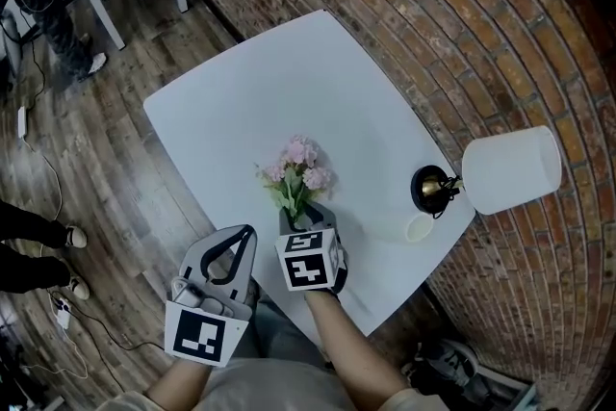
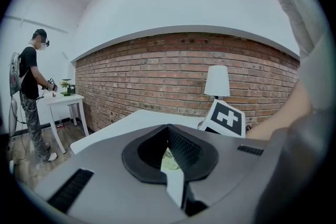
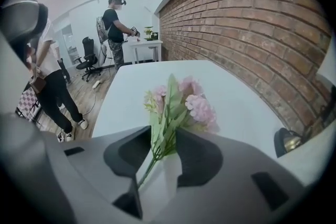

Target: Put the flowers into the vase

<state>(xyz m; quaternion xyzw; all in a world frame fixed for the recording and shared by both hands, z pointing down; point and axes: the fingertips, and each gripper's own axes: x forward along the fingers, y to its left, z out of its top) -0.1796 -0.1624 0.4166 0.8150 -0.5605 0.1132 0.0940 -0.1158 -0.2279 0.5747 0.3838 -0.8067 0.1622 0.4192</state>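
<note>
Right gripper (image 3: 161, 134) released, jaws wide: the stems of the pink flowers (image 3: 181, 105) rise between them, blooms just past the tips. From above, its marker cube (image 1: 310, 260) hides whatever holds the stems. A pale shape below them may be the vase, but is too unclear to tell. Just to its left, the left gripper (image 2: 169, 127) is clenched, tips meeting; a greenish patch behind them is unreadable.

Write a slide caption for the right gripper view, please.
Open right hand-held gripper straddles stems of pink flowers above white table.
</note>
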